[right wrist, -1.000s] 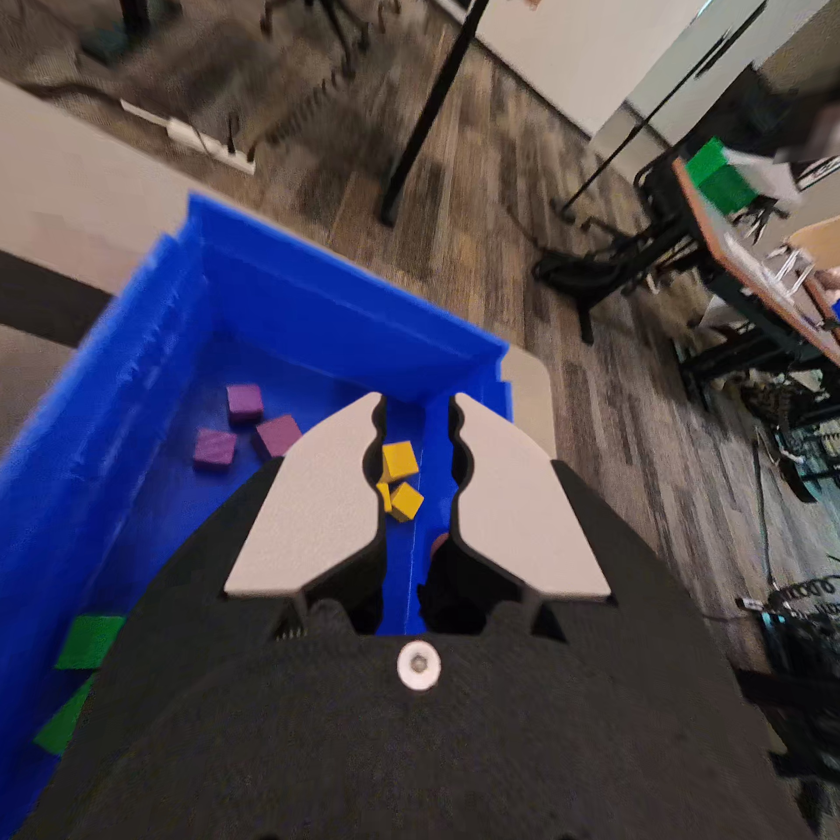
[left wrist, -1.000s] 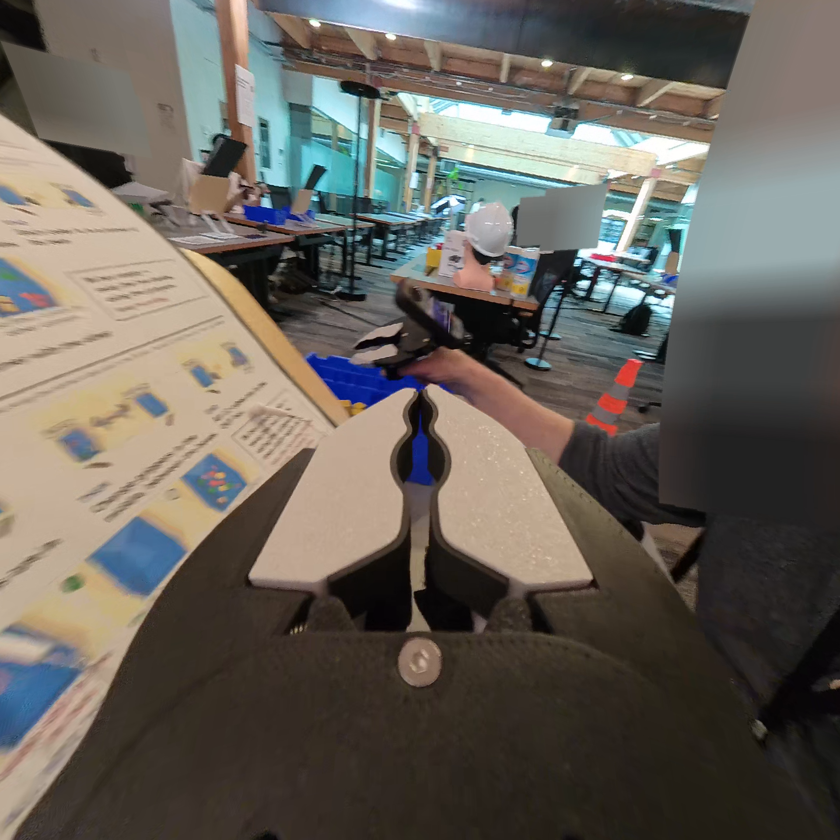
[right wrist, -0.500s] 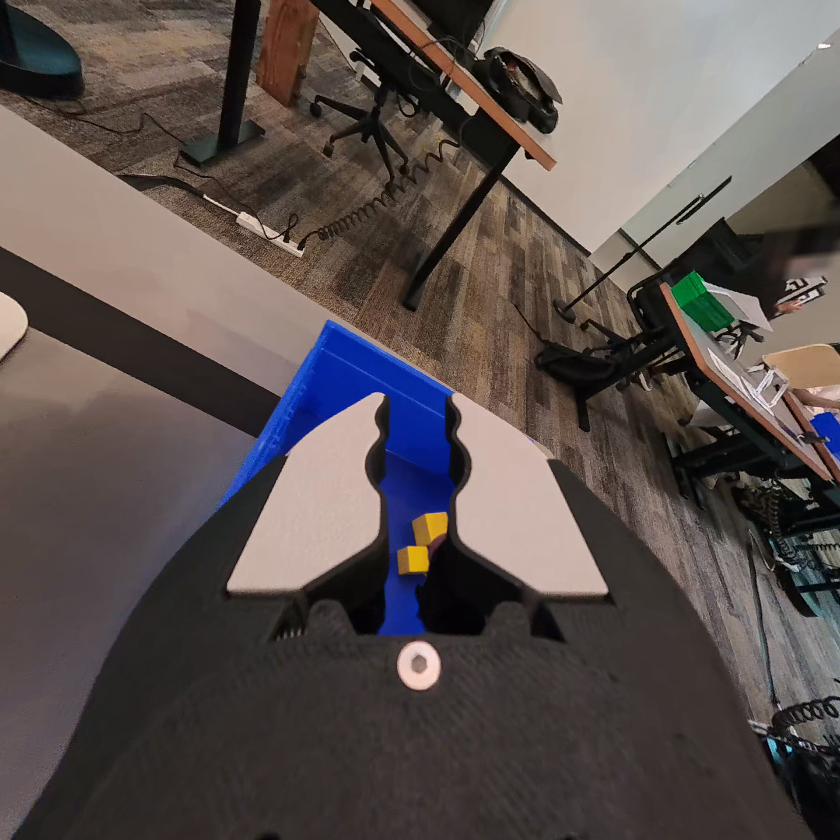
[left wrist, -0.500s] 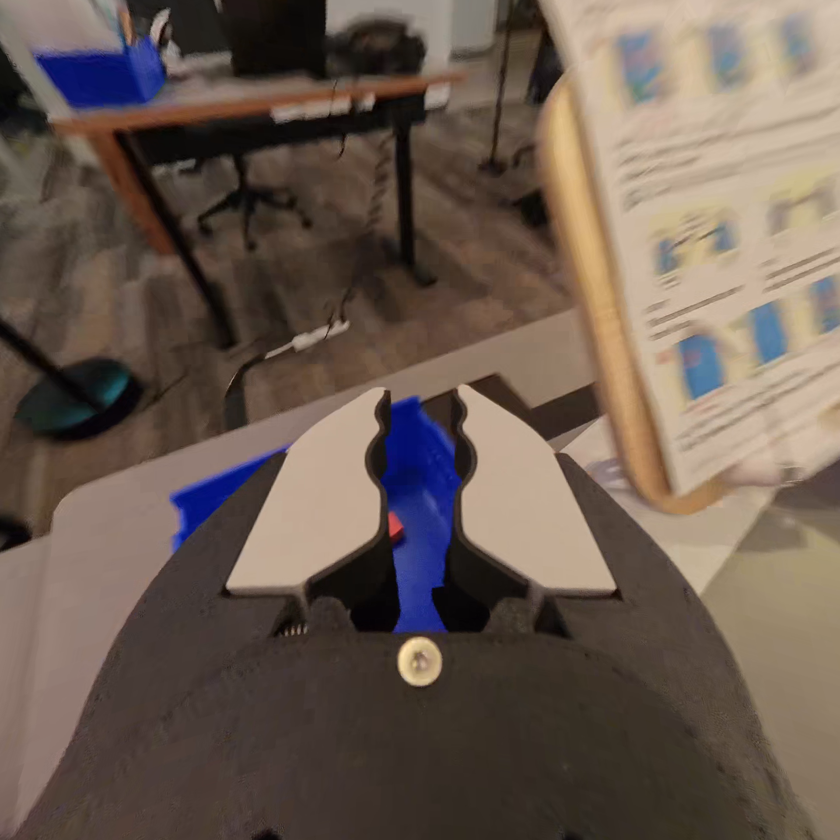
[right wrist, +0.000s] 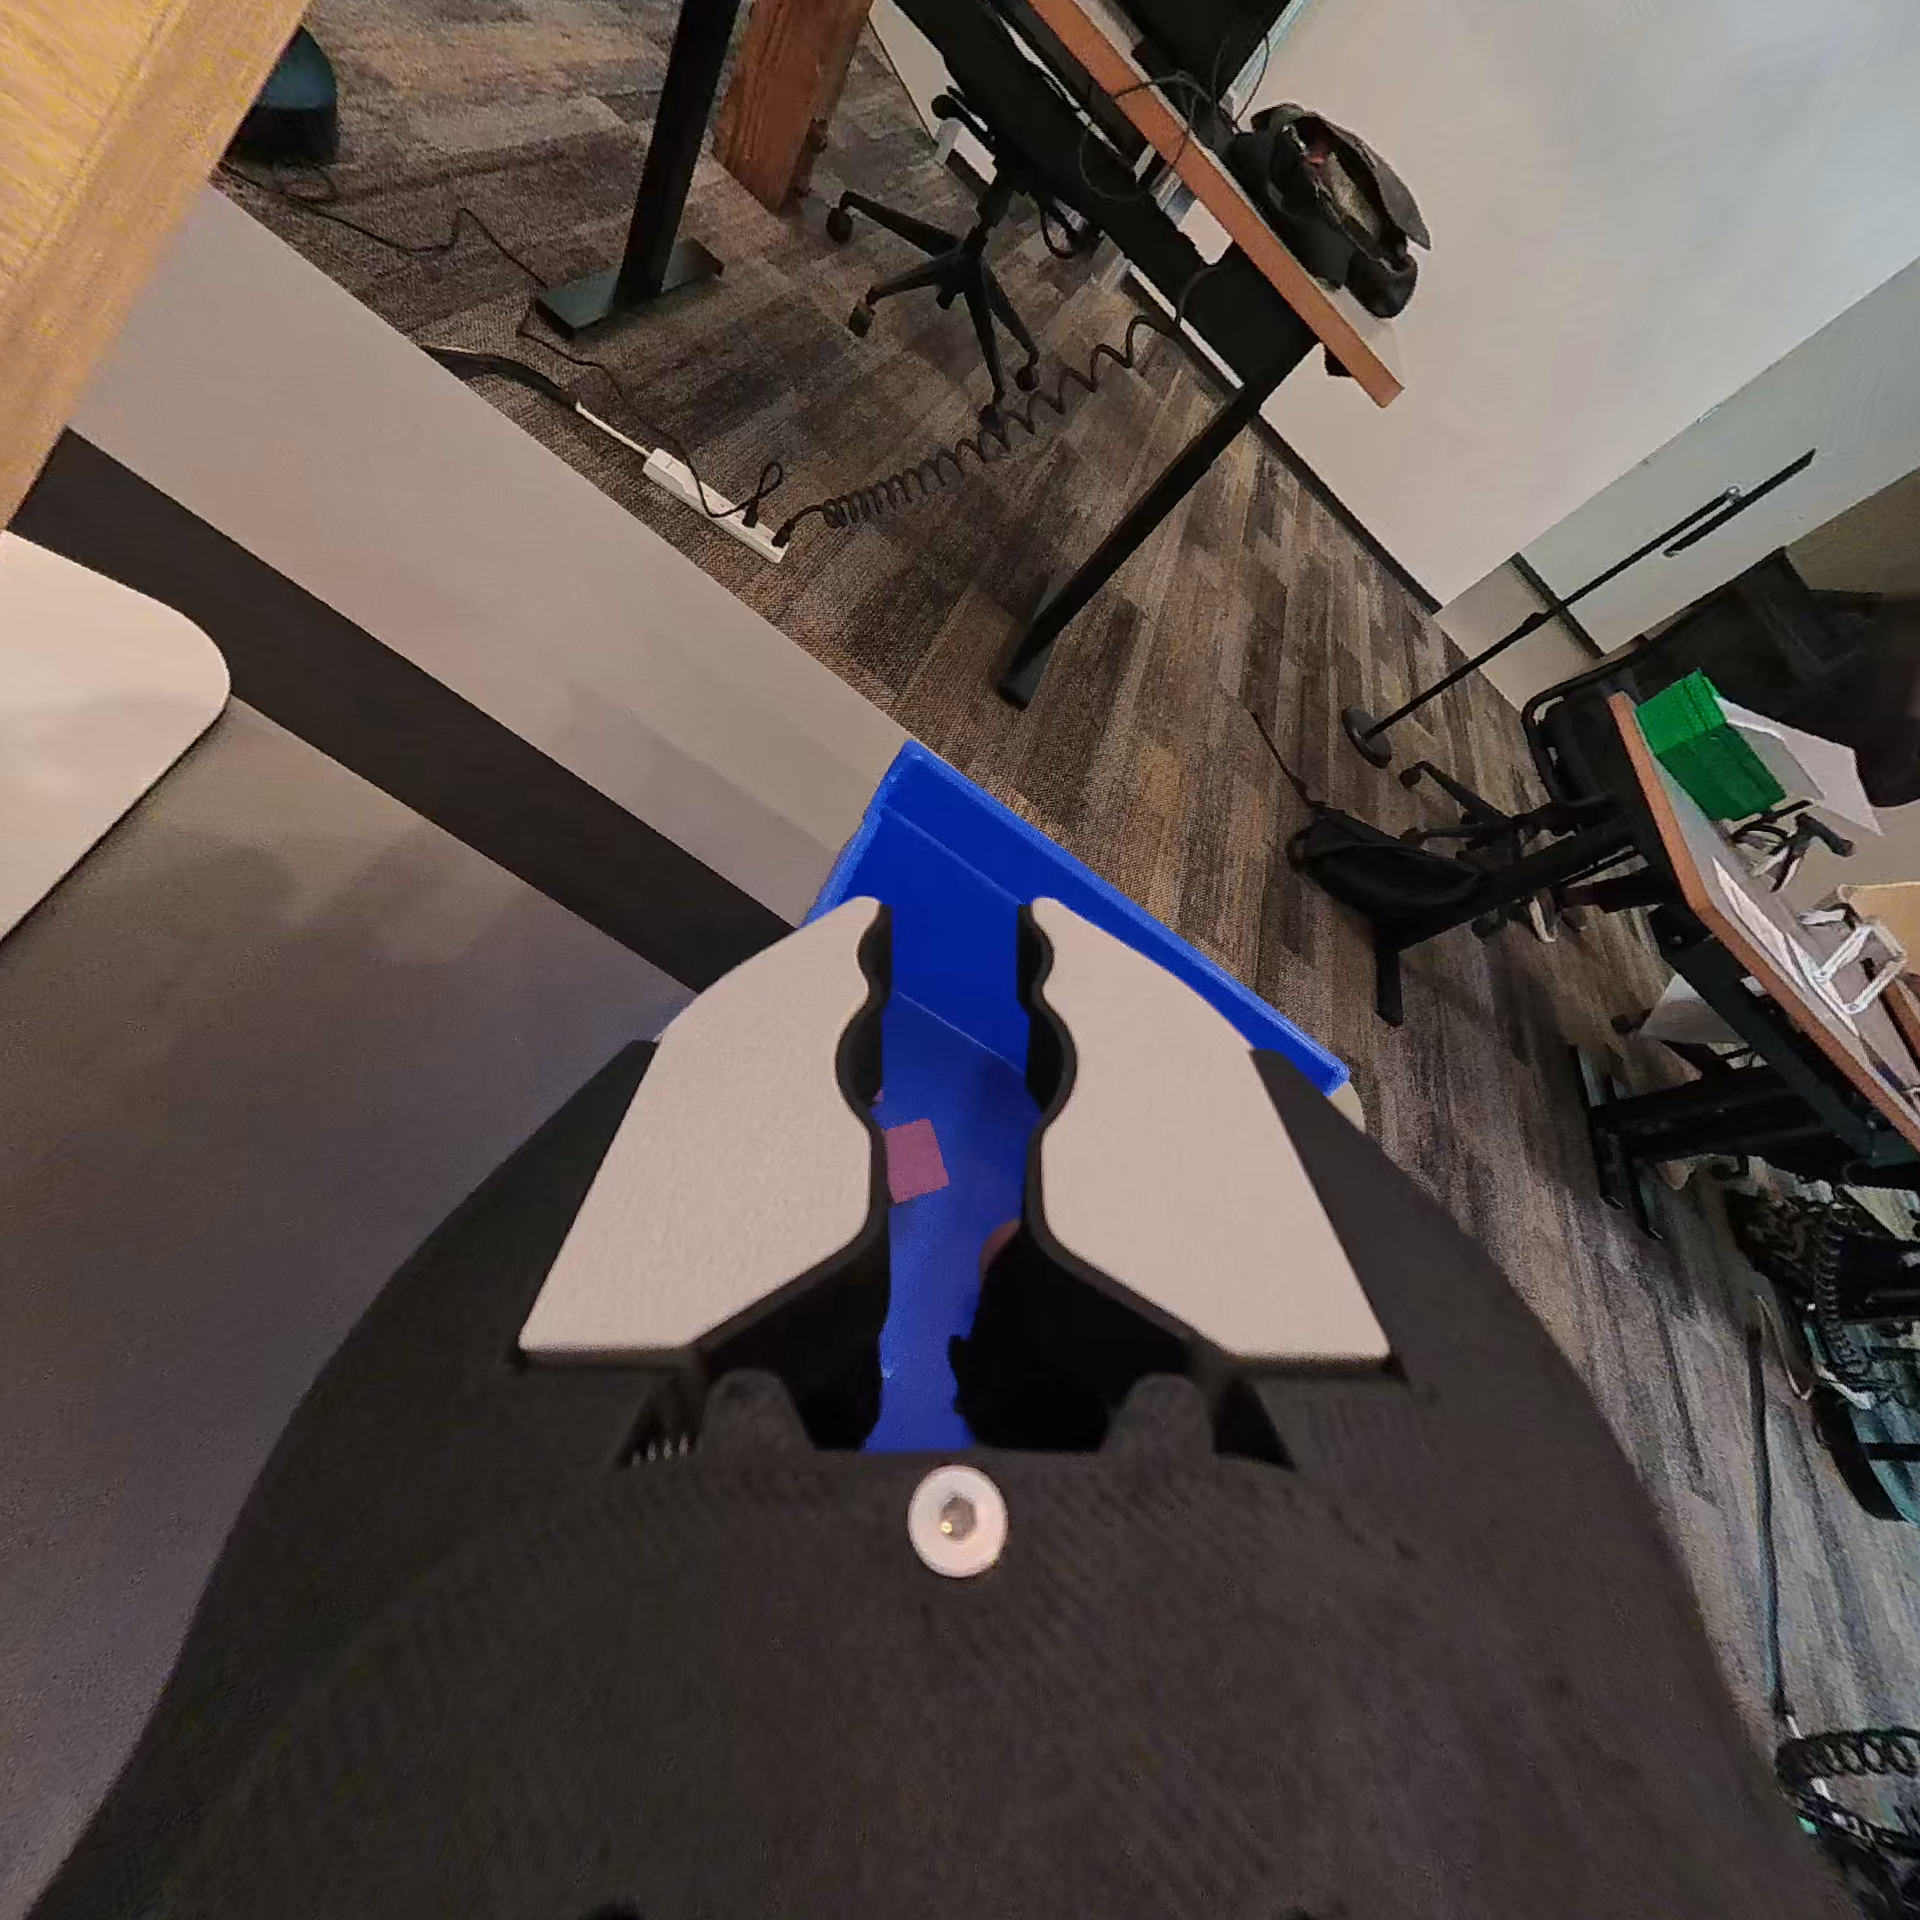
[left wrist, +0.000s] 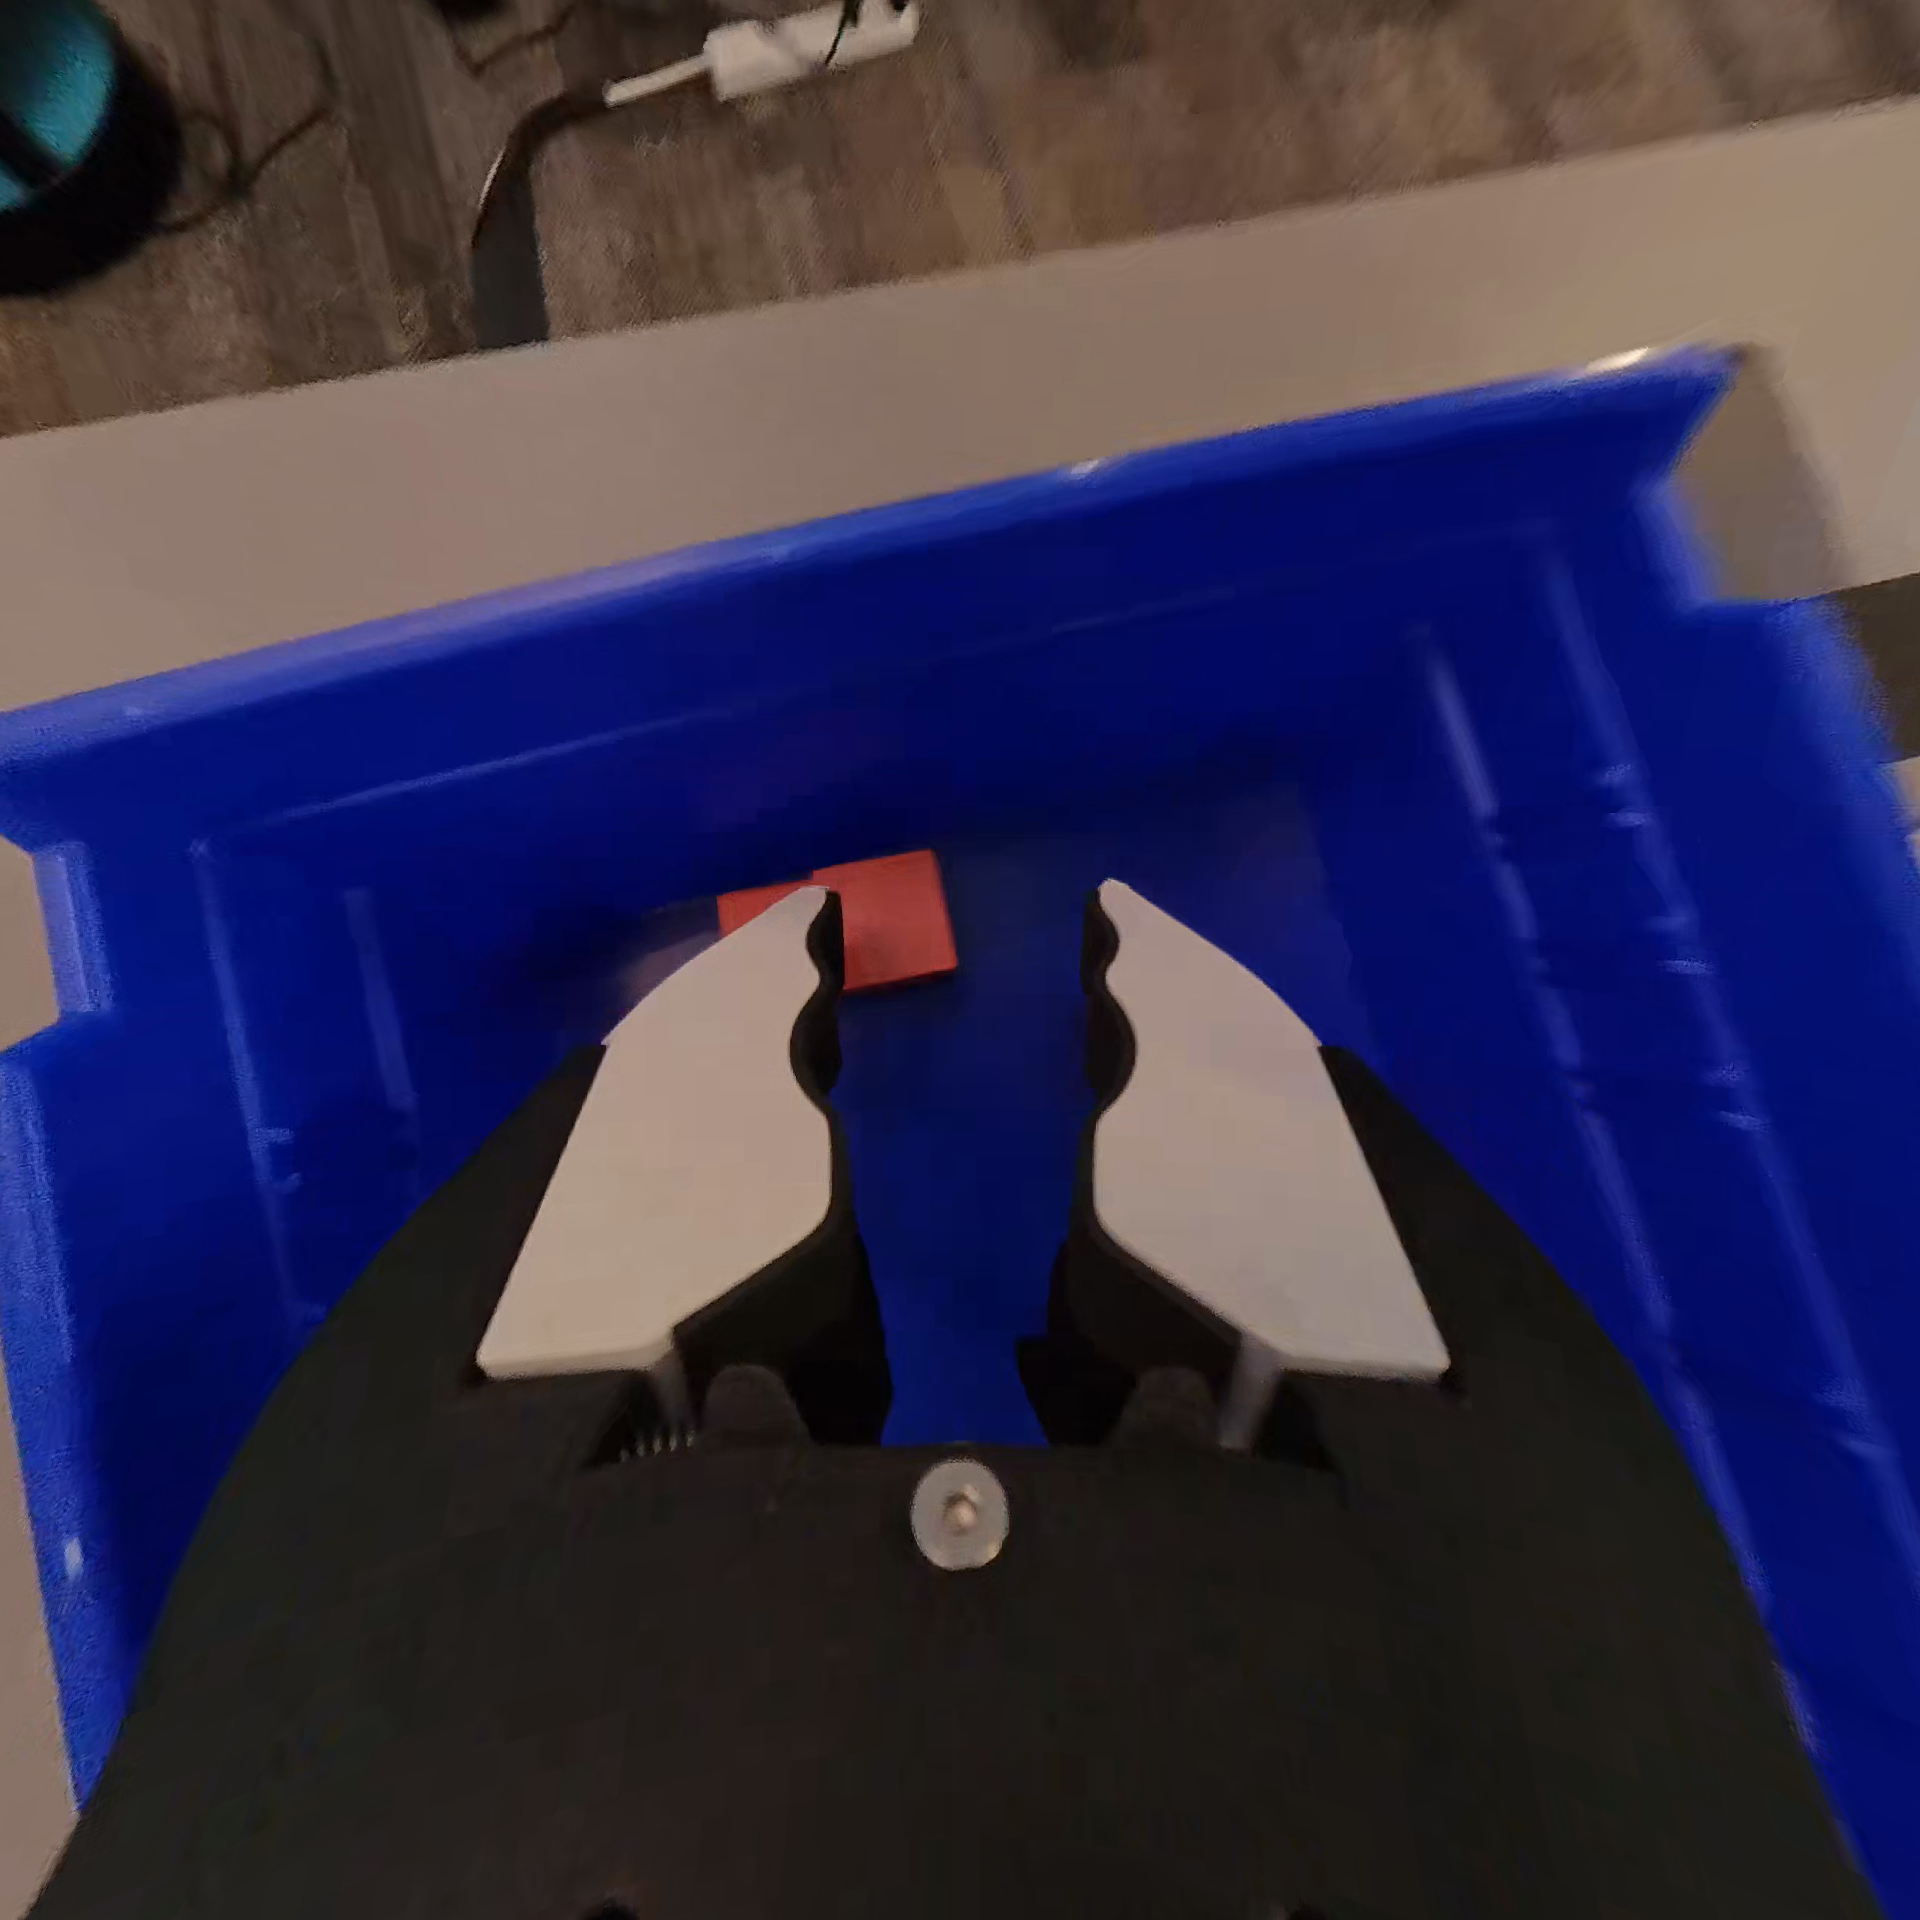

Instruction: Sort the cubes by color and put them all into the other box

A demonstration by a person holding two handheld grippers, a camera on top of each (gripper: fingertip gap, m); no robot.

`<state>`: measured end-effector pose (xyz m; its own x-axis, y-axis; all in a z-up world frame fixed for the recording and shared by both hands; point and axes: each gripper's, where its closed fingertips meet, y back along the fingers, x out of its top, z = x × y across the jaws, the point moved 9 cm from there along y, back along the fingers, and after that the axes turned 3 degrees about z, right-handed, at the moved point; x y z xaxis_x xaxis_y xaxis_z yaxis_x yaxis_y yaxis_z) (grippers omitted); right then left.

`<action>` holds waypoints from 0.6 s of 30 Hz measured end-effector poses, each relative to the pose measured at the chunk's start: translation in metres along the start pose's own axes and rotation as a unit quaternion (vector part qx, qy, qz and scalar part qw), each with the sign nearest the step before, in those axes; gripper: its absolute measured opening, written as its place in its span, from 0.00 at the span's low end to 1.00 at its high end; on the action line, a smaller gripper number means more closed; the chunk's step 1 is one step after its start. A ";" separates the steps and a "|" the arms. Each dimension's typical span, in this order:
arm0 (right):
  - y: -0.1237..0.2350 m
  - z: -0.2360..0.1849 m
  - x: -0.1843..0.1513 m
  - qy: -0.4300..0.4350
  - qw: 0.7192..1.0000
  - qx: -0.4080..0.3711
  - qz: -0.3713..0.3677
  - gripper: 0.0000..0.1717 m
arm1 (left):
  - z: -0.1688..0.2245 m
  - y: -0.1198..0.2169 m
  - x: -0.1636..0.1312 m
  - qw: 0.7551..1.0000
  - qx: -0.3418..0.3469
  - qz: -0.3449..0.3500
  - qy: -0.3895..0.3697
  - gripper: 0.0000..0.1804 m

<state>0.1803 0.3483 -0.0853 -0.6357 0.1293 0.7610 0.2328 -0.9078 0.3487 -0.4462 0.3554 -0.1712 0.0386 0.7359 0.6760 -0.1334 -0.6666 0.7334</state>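
In the left wrist view my left gripper [left wrist: 961, 904] is open and empty. It hangs over a blue bin [left wrist: 1039, 582]. A red cube [left wrist: 899, 925] lies on the bin floor just beyond my left fingertip [left wrist: 769, 935]. A second red piece [left wrist: 743, 906] peeks out behind that tip. In the right wrist view my right gripper [right wrist: 954, 914] is raised above and behind another blue bin [right wrist: 1101, 914]. Its fingers stand a little apart with nothing between the tips. A purple cube [right wrist: 914, 1158] on that bin's floor shows through the gap.
Both bins sit near the far edge of the grey table [left wrist: 727, 447], with a dark seam [right wrist: 416, 717] across it. A wooden board [right wrist: 73, 187] stands at the left. Beyond the edge are the floor, a power strip [right wrist: 717, 509], desks and an office chair [right wrist: 956, 260].
My left gripper swung from pointing across the room down over the bin with the red cubes, and opened from shut. My right gripper drew up and back from its bin, its gap hardly changed.
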 end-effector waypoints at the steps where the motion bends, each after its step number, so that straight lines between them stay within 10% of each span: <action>1: 0.000 0.000 0.000 -0.001 1.000 0.002 0.001 0.13 | -0.002 -0.005 -0.002 1.000 0.020 -0.019 -0.009 0.25; 18: 0.006 0.001 0.006 -0.001 1.000 0.006 0.016 0.13 | 0.012 -0.031 -0.014 0.994 0.023 -0.081 -0.063 0.17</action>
<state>0.1784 0.3440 -0.0781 -0.6266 0.1006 0.7728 0.2624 -0.9065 0.3308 -0.4303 0.3647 -0.2026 0.1809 0.8154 0.5499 -0.0689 -0.5472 0.8341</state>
